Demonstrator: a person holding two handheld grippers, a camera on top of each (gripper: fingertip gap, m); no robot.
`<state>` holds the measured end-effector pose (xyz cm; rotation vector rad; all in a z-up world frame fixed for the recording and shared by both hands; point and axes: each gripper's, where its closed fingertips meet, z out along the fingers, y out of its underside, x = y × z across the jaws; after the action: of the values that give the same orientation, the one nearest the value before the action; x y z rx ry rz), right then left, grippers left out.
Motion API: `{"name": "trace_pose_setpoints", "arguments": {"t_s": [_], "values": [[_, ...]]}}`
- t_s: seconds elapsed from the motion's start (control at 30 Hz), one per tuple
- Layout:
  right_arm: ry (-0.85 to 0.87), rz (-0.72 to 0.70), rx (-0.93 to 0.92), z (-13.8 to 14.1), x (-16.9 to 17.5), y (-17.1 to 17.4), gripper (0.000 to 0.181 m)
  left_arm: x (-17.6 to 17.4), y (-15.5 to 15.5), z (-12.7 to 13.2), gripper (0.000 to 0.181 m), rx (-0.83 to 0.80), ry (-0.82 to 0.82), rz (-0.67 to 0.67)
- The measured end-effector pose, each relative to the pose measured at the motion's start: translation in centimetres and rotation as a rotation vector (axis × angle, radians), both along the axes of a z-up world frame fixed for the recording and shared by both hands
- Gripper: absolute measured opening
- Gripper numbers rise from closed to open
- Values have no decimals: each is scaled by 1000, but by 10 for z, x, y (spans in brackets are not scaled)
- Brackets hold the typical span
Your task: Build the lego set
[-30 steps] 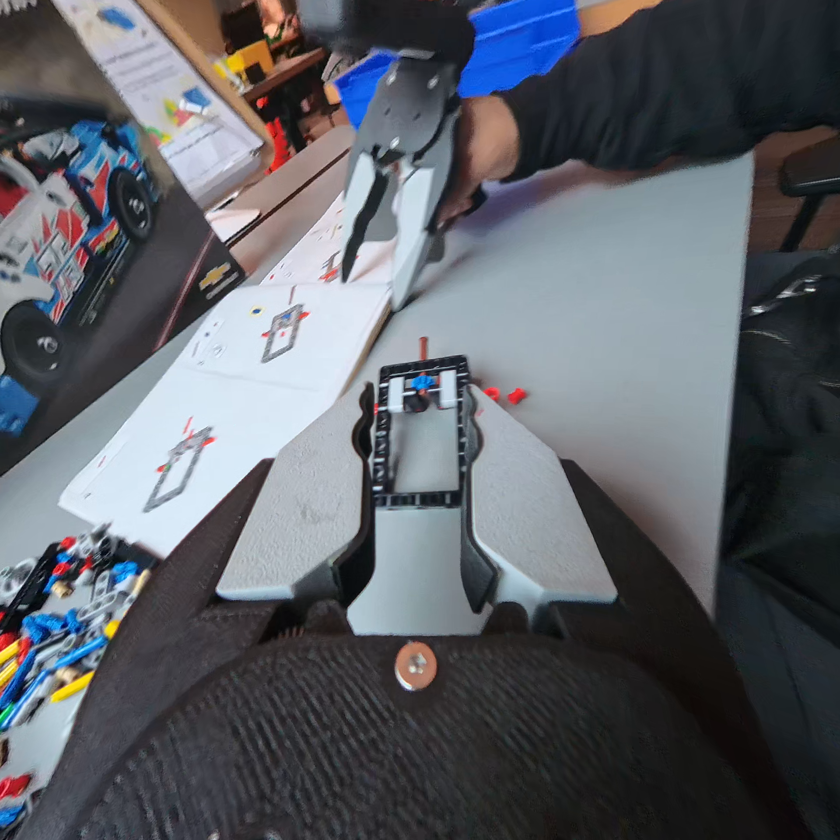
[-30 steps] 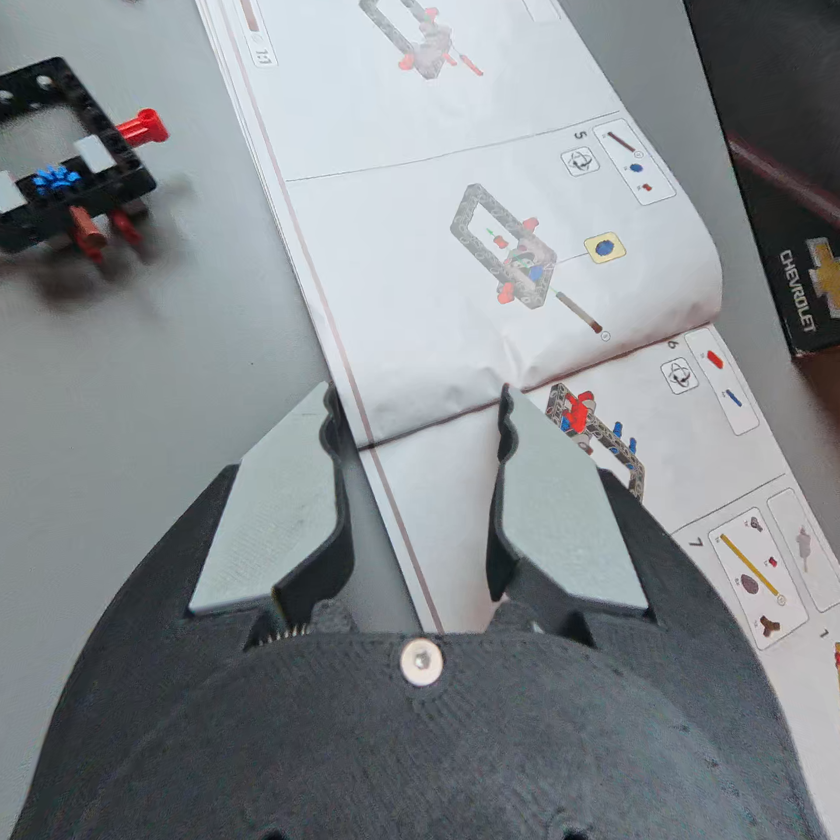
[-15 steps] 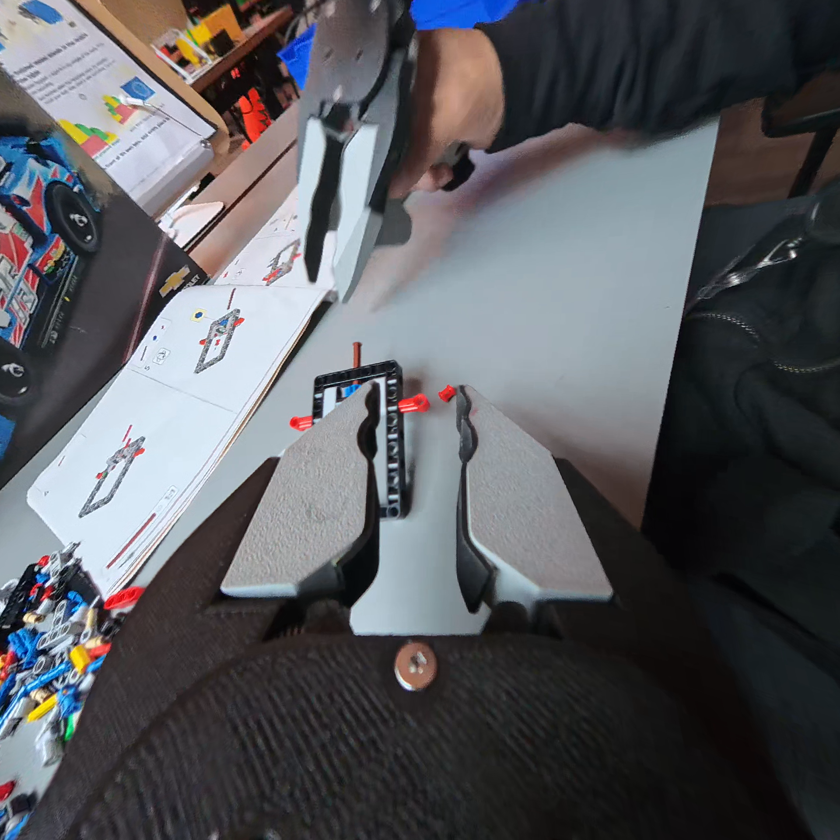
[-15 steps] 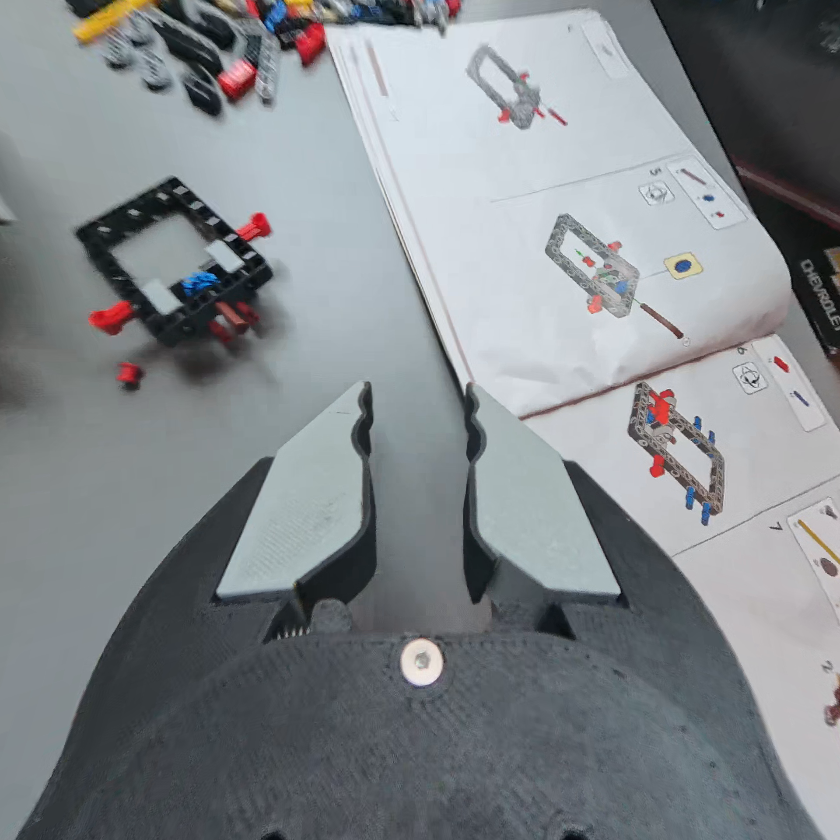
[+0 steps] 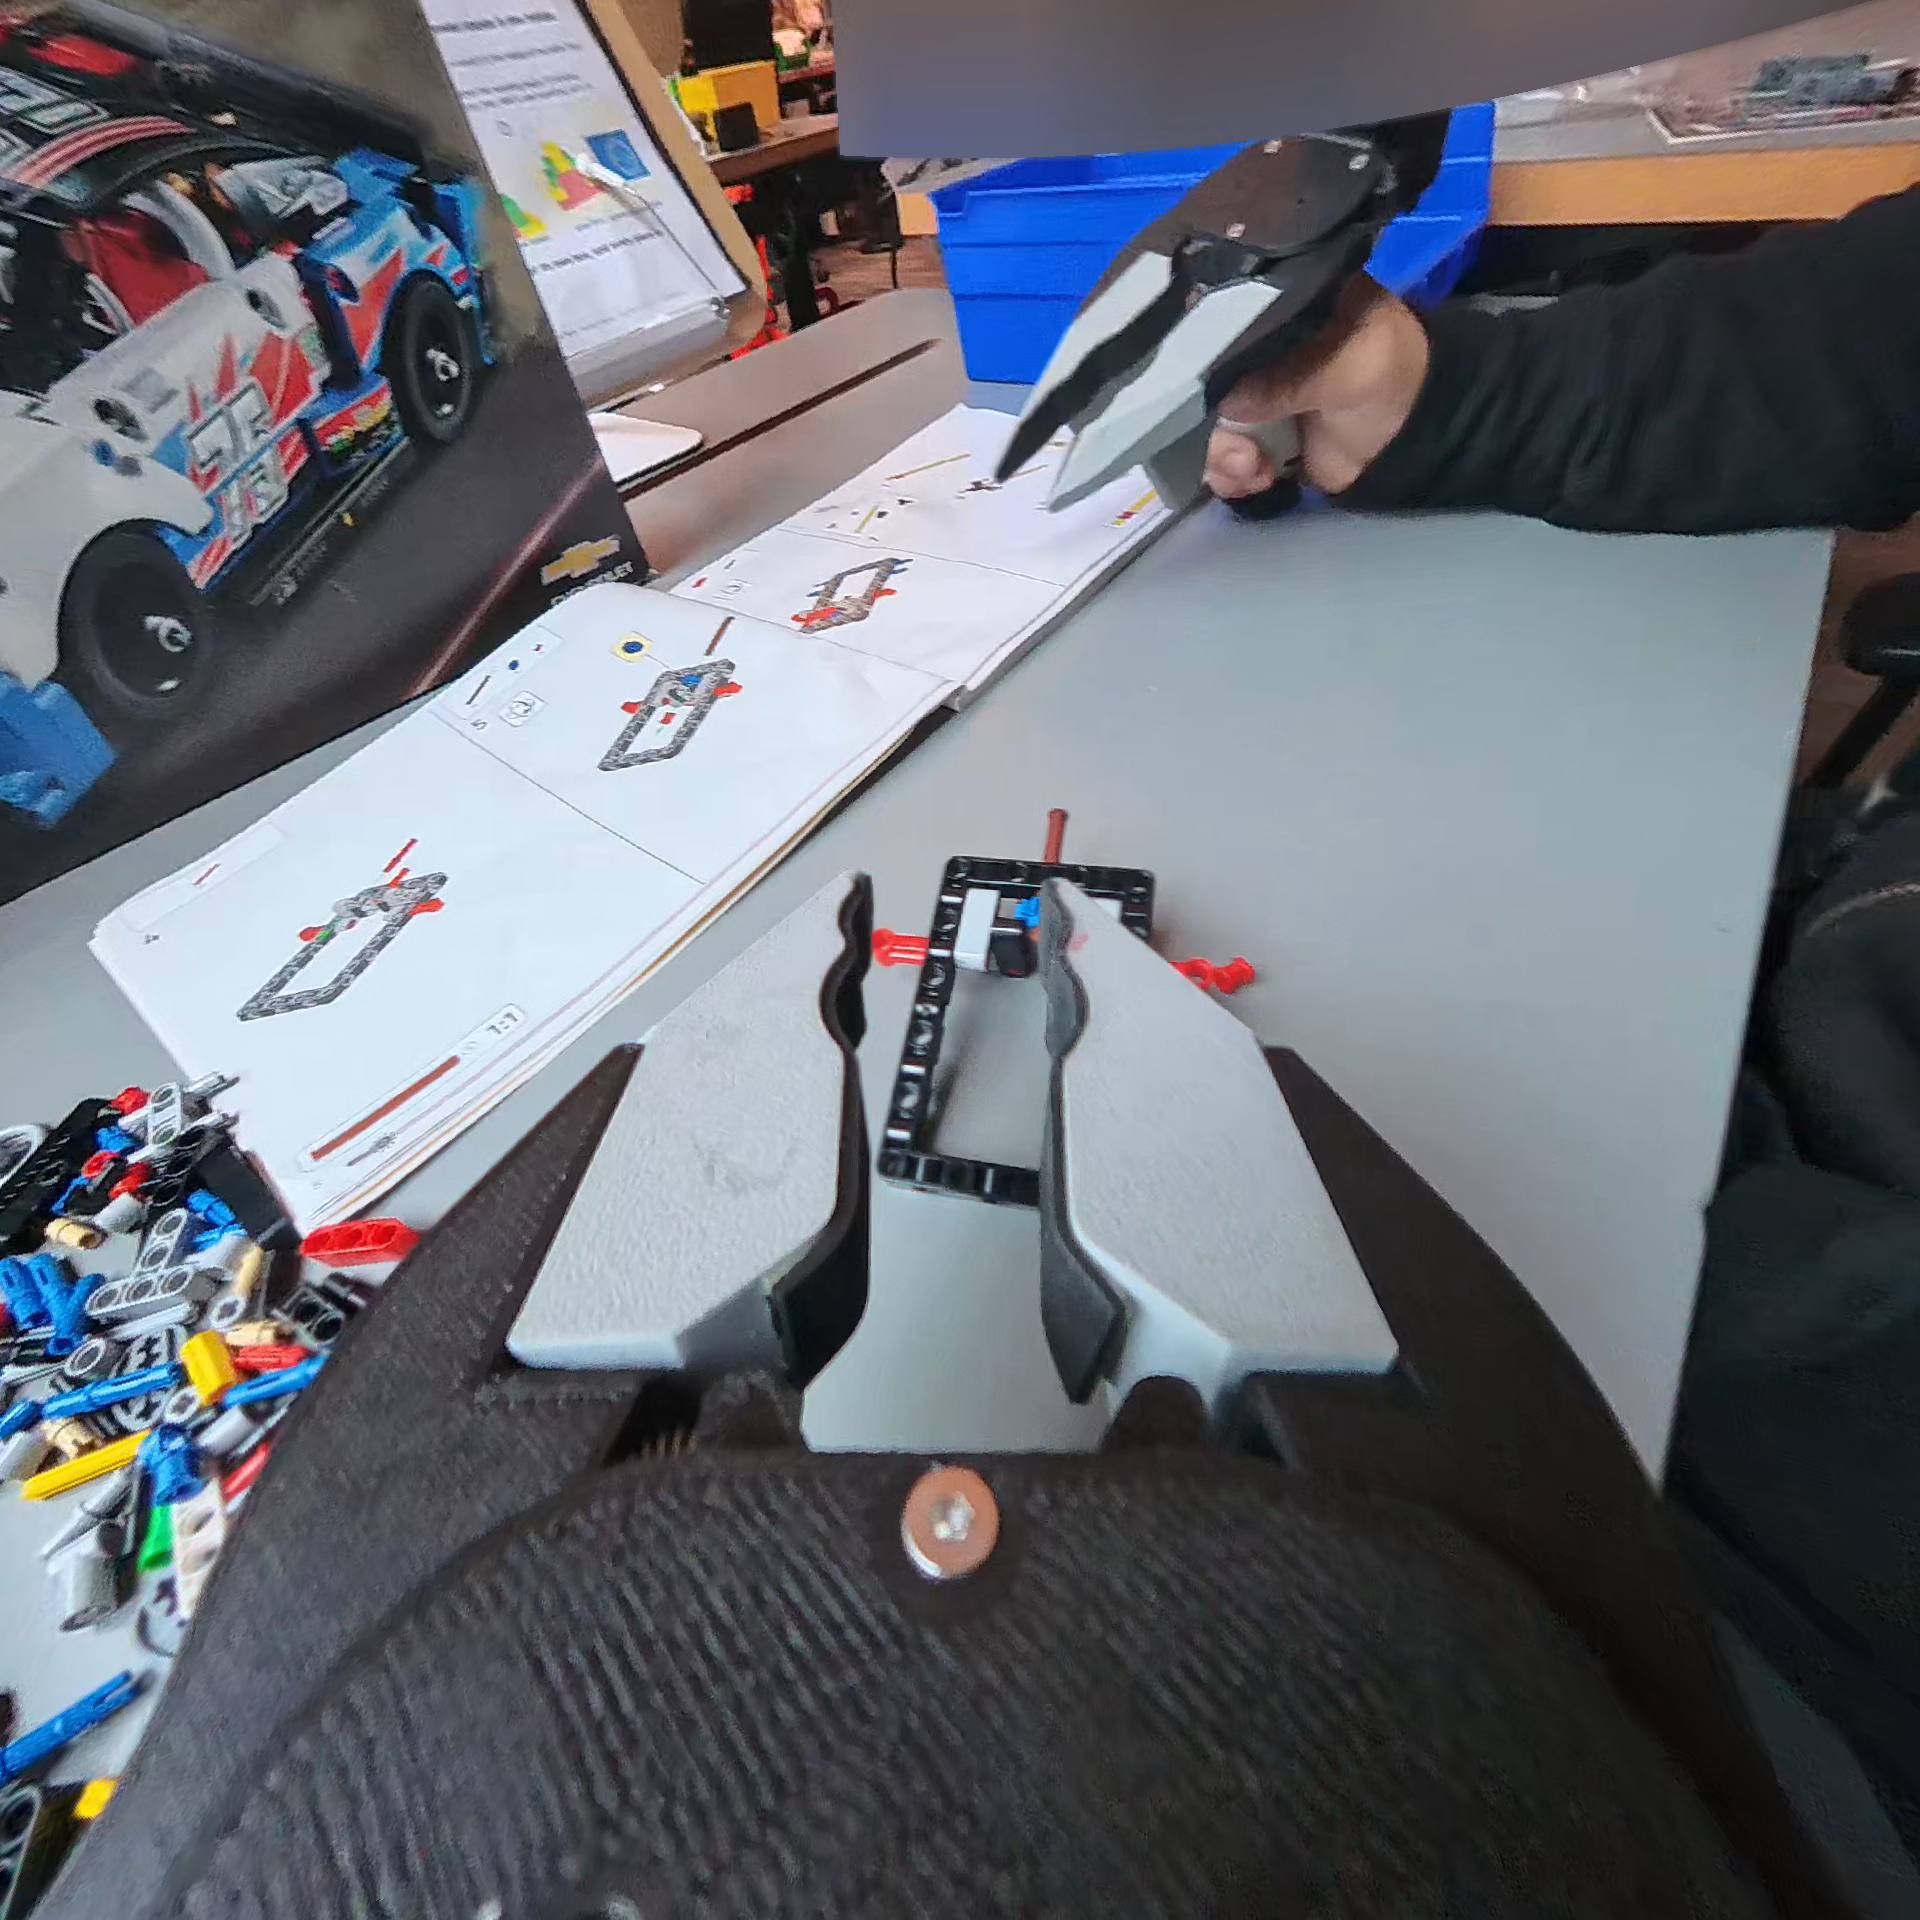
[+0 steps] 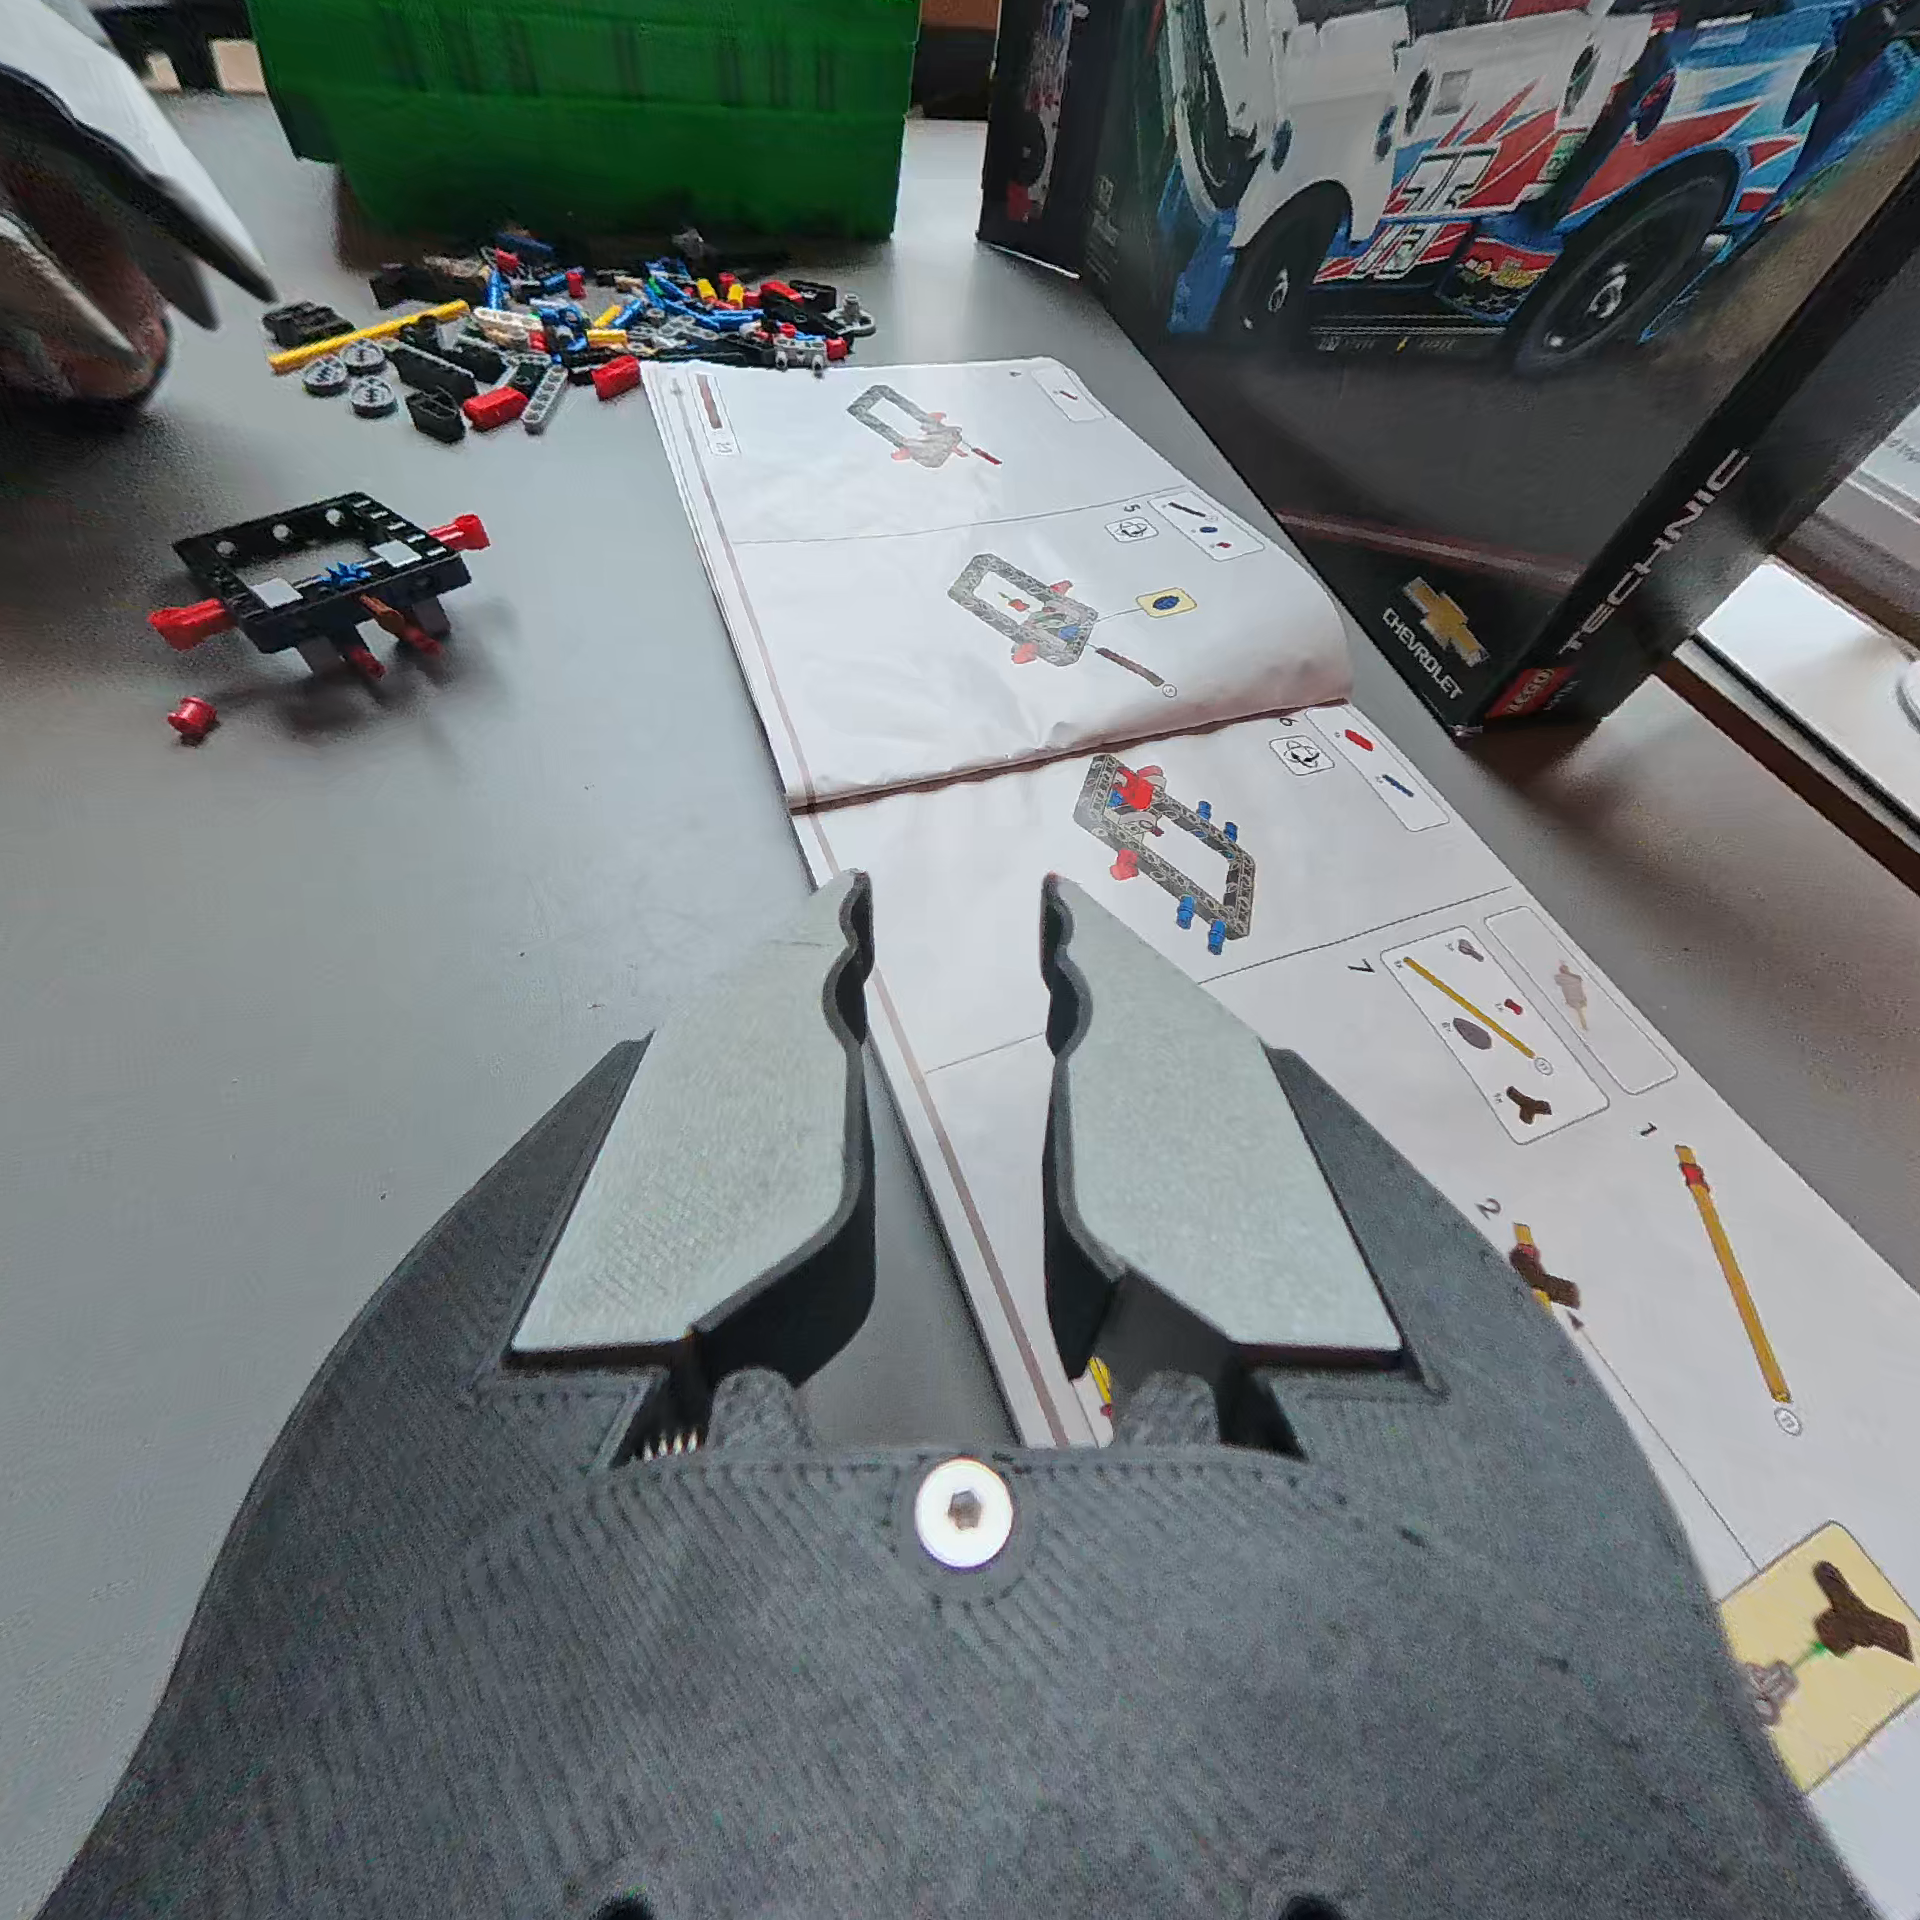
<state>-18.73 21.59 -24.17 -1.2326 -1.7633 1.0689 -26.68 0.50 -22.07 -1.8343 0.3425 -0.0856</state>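
Note:
A black rectangular lego frame (image 5: 922, 1039) with a blue gear, grey blocks and red pins lies flat on the grey table (image 5: 1403, 831). My left gripper (image 5: 954, 904) is open and empty just above its near end. The frame also shows in the right wrist view (image 6: 312, 571), with a loose red piece (image 6: 190, 715) beside it. My right gripper (image 6: 954, 894) is open and empty over the edge of the open instruction booklet (image 6: 935, 623). It shows in the left wrist view (image 5: 1039, 483), held by a hand at the booklet's far end.
A pile of loose lego parts (image 5: 135, 1320) lies left of the booklet (image 5: 540, 831); the pile also shows in the right wrist view (image 6: 582, 322). The set's box (image 6: 1507, 260) stands behind the booklet. A green bin (image 6: 582, 104) and a blue bin (image 5: 1039, 239) stand at the table's ends. Tip to tip, the grippers are about 25 cm apart. To reach the loose red piece (image 6: 190, 715) in a straight line is about 8 cm for my left fingers, about 20 cm for my right. My left wrist view (image 5: 1236, 978) looks at it from another angle.
My right gripper has pulled back along the booklet, away from the frame, and its jaws narrowed then reopened partway. My left gripper has shifted over the frame and stays open.

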Motion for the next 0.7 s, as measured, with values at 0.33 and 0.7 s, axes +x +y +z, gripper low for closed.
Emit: {"name": "trace_pose_setpoints", "arguments": {"t_s": [0.33, 0.7], "values": [[80, 16, -80, 13, 12, -6, 26, -19, 4, 6, 26, 34, -28, 102], [85, 33, -31, 12, 12, -18, 23, -19, 0, 12, 26, 89, 2, 119]]}}
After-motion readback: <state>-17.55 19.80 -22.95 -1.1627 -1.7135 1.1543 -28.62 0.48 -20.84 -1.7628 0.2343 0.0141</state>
